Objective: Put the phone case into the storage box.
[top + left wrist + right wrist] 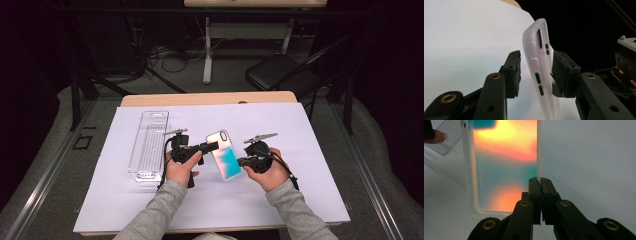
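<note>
A phone case with a frosted rim and a teal, orange and pink back hangs tilted above the white sheet. My right gripper is shut on its lower right rim; in the right gripper view the jaws pinch the case at its edge. From the left, my left gripper reaches the upper part of the case. In the left gripper view the case stands edge-on between the jaws of that gripper. Its right pad lies against the case, while a thin gap remains at the left pad.
A clear plastic package lies flat on the sheet left of my hands, and its corner shows in the right gripper view. Beyond the table's far edge stand a black folding chair and a desk frame with cables.
</note>
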`<state>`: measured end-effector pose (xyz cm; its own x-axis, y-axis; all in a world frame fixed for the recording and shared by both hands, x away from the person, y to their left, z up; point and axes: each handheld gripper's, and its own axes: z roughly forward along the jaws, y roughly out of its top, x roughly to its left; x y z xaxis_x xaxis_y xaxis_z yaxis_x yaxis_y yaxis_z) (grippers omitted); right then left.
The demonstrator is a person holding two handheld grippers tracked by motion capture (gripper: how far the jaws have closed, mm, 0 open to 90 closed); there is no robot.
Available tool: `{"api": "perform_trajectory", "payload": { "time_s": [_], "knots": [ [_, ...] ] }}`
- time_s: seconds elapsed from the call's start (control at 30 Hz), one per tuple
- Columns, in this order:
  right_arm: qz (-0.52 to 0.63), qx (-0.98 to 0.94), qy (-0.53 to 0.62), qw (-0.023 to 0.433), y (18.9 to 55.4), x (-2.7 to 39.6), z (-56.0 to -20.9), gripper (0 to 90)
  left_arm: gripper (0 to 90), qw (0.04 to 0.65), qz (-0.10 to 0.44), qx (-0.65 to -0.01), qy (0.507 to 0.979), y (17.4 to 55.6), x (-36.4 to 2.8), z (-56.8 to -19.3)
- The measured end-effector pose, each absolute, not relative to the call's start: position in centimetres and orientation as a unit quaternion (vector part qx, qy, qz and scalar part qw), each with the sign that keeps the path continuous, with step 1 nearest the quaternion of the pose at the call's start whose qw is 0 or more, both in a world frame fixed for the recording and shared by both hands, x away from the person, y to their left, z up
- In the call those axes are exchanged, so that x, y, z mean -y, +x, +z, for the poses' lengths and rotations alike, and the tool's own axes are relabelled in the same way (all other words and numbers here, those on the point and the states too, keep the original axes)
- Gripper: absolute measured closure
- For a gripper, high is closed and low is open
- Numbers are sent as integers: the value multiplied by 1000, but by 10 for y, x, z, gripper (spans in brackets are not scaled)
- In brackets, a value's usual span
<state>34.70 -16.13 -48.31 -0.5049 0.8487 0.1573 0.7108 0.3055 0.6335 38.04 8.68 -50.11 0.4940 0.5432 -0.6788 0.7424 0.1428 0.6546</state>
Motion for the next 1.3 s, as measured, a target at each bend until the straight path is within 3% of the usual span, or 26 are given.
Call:
{"api": "perform_trajectory", "payload": {
  "time_s": [0.57, 1.3],
  "knots": [
    [335, -801, 485, 102, 347, 161, -483, 879, 681, 572, -94, -499, 644, 382, -86, -503],
    [339, -798, 488, 101, 347, 162, -482, 879, 661, 561, -113, -498, 651, 376, -77, -515]
  ]
}}
